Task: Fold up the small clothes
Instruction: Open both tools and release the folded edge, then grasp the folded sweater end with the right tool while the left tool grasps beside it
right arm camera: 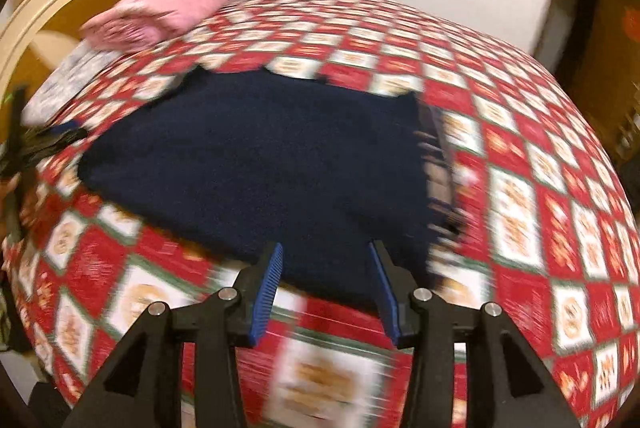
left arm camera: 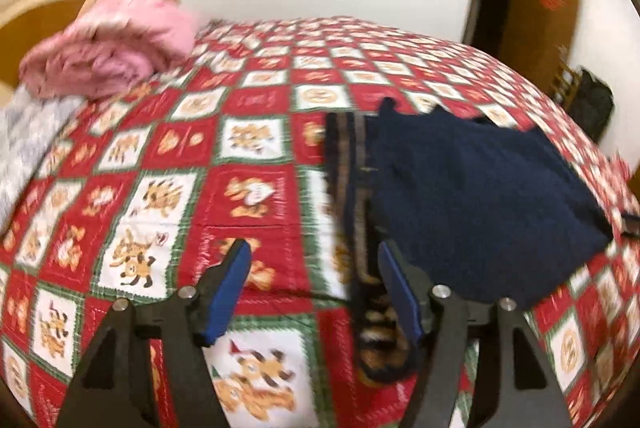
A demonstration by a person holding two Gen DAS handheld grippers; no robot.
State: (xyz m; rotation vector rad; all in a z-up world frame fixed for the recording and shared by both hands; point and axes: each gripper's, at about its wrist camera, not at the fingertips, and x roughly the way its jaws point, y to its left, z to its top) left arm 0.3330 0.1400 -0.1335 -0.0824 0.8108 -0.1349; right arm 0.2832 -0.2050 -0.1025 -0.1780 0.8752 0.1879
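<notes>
**A:** What did the left wrist camera show?

**B:** A bed under a red and white checked quilt (left arm camera: 248, 148) printed with small cartoon animals. A dark navy garment (left arm camera: 480, 196) lay flat on it, to the right of centre, with a striped brown and black edge running down its left side. The left gripper (left arm camera: 314, 292) hung above the quilt with its blue-padded jaws spread apart and nothing between them. The striped edge sat just beside the right-hand pad, not pinched.

**A:** Anything else on the bed?

**B:** A crumpled pink blanket (left arm camera: 108, 48) near the headboard, well apart from the garment.

**A:** And the right wrist camera?

**B:** The same navy garment (right arm camera: 260, 164) filled the middle of the frame, lying flat, its striped edge on the right. The right gripper (right arm camera: 326, 292) hovered over the near edge, jaws parted and empty. The picture was blurred.

**A:** Why were both released?

**B:** My reading is that a fold was finished and the cloth let go so it could lie flat, though the blur hid the layers.
</notes>
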